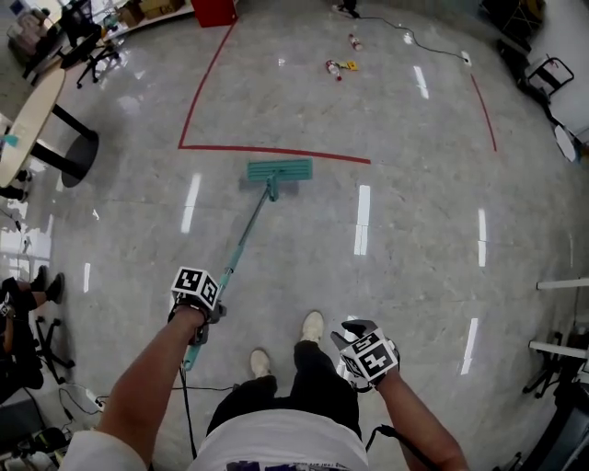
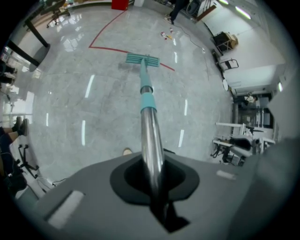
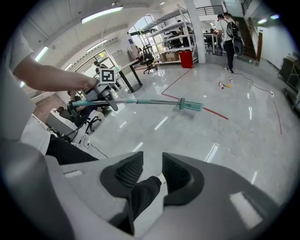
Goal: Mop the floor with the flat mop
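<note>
The flat mop has a teal head (image 1: 279, 169) lying flat on the grey floor just short of a red tape line (image 1: 276, 151). Its handle (image 1: 241, 244) slants back to my left gripper (image 1: 207, 317), which is shut on it near the upper end. In the left gripper view the silver pole (image 2: 151, 136) runs out from between the jaws to the mop head (image 2: 142, 59). My right gripper (image 1: 366, 354) hangs free at the right, apart from the mop. Its jaws (image 3: 152, 166) stand open with nothing between them. From there the mop head (image 3: 190, 106) and my left gripper (image 3: 105, 82) show side-on.
A round table (image 1: 32, 115) and office chairs (image 1: 92, 51) stand at the left. Bottles and litter (image 1: 339, 66) and a cable (image 1: 433, 46) lie inside the taped square. A red bin (image 1: 213, 11) is at the back. A person (image 3: 229, 33) stands far off. My shoes (image 1: 313, 327) are below.
</note>
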Demonstrator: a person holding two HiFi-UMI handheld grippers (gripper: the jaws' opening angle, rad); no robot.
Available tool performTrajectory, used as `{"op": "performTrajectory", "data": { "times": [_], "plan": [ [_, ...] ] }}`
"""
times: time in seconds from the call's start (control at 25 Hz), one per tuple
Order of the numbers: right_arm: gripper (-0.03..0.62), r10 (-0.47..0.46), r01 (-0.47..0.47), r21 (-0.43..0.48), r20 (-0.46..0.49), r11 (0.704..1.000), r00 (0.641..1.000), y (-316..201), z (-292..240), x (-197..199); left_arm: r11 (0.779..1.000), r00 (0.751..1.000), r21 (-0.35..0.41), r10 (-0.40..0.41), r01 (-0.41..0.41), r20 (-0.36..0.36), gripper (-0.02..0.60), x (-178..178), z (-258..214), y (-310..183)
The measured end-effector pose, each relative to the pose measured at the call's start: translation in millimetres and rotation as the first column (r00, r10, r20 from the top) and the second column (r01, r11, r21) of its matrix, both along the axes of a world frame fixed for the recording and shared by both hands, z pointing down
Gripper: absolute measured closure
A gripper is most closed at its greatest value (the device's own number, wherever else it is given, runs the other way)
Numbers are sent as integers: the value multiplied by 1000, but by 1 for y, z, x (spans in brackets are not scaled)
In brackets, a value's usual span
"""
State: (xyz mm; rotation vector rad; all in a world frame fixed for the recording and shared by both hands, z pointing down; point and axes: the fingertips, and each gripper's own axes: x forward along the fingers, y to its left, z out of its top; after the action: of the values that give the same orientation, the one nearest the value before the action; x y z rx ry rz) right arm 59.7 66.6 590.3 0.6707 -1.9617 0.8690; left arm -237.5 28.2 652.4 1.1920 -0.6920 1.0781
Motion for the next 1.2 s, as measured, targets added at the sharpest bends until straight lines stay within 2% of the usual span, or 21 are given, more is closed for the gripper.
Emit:
{"op": "performTrajectory", "data": {
  "times": [0.2,0.44,0.6,0.72,0.92,1.2],
  "plan": [
    [467,-6,6,64,-4,998,1000,31,-25,-14,1000,1000,13,20,-20,-3,543,-33,-25,95],
    [467,23,-19,135,-31,991,999,74,-47,-50,999,999,23,23,-23,-32,543,-88,-33,203],
    [467,71,-70,150,-7,986,997,106,-59,-66,999,999,5,40,-40,-18,543,-121,-41,261],
    [467,51,-48,157,-14,986,999,127,-64,-72,998,998,-13,62,-62,4,543,-139,-45,301],
    [467,37,-33,170,-18,985,999,152,-68,-61,998,998,-27,59,-58,23,543,-134,-49,361],
    [467,-31,30,202,-1,979,1000,192,-79,-37,1000,1000,-25,2,-1,30,543,-89,-55,423]
  ]
}}
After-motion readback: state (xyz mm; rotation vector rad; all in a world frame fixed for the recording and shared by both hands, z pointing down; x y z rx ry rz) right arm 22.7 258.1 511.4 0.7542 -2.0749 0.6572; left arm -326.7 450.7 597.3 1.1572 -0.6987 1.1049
